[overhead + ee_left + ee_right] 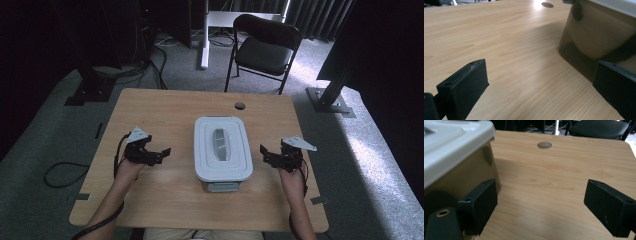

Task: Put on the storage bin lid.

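A lidded plastic box (222,148) with a white lid and a grey handle stands in the middle of the wooden table (165,112). My left gripper (159,155) rests open on the table to the box's left, a short gap away. In the left gripper view the box's smoky clear wall (596,37) rises at the right, beyond the open left gripper (541,82). My right gripper (265,154) sits open just right of the box. In the right gripper view the box (451,152) stands at the left, close to the left jaw of the right gripper (544,205).
A round cable hole (240,105) lies in the table behind the box. A black folding chair (265,47) stands on the carpet beyond the far edge. Black frame posts (335,85) and cables flank the table.
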